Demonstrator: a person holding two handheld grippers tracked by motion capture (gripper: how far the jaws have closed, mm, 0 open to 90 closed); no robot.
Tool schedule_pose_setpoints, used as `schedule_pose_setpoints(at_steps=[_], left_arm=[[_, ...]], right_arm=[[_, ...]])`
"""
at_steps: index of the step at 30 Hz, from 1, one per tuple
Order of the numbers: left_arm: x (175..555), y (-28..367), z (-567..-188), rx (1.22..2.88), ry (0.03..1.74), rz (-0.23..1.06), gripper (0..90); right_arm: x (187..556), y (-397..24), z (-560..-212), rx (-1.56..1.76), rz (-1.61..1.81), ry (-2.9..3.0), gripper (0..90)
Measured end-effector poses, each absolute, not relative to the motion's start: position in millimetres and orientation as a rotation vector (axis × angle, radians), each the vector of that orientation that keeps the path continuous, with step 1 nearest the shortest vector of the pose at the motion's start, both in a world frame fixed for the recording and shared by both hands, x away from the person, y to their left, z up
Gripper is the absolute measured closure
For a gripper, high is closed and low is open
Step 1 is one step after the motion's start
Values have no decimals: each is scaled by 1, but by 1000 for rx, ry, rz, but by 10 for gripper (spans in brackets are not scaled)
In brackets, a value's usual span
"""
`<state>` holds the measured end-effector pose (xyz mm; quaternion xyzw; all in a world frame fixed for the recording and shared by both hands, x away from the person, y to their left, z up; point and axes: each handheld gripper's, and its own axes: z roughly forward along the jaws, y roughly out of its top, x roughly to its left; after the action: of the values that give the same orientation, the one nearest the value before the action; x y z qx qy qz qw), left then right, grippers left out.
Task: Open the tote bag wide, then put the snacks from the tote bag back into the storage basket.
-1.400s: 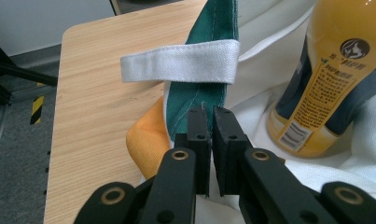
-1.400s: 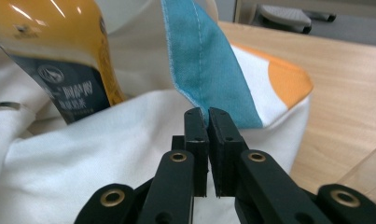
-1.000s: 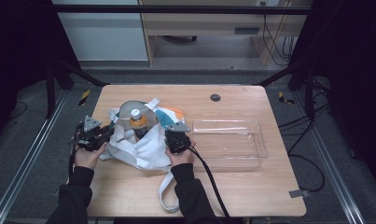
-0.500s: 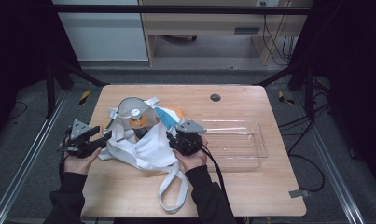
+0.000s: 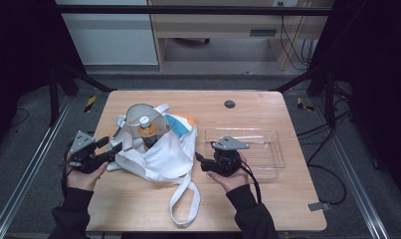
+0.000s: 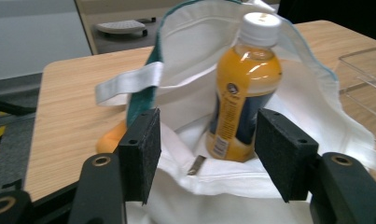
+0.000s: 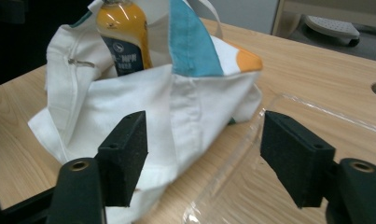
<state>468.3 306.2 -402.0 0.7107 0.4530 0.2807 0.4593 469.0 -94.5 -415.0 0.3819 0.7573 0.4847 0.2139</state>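
Note:
A white tote bag (image 5: 163, 152) with teal and orange patches lies slumped at the table's middle left. An orange juice bottle (image 5: 147, 130) with a white cap stands upright in its open mouth. My left gripper (image 5: 117, 148) is at the bag's left edge. Its jaws have just been opening, and the bag's rim (image 6: 195, 179) lies between them unpressed, with the bottle (image 6: 244, 88) behind. My right gripper (image 5: 200, 162) hangs just right of the bag. Its jaws have also just been opening and stand apart short of the bag's corner (image 7: 195, 107), touching nothing.
A clear plastic tray (image 5: 273, 149) sits right of the bag, under and behind my right hand; its rim (image 7: 316, 109) shows close by. The bag's long strap (image 5: 185, 199) loops toward the front edge. A round cable hole (image 5: 230, 104) is at the table's back.
Both grippers have let go of the bag and opened. The right one has drawn back to the right, over the tray's edge. The left has eased outward. The bag has sagged.

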Motion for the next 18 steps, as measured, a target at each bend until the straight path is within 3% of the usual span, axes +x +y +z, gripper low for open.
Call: schedule_pose_setpoints(at_steps=[12,18], left_arm=[[463,283,-397,1787,1052,700,373],[464,274,-395,1795,1033,693,362]], right_arm=[[440,-148,-425,1121,1363,2042,242],[427,-167,-428,1142,1343,2041,253]])
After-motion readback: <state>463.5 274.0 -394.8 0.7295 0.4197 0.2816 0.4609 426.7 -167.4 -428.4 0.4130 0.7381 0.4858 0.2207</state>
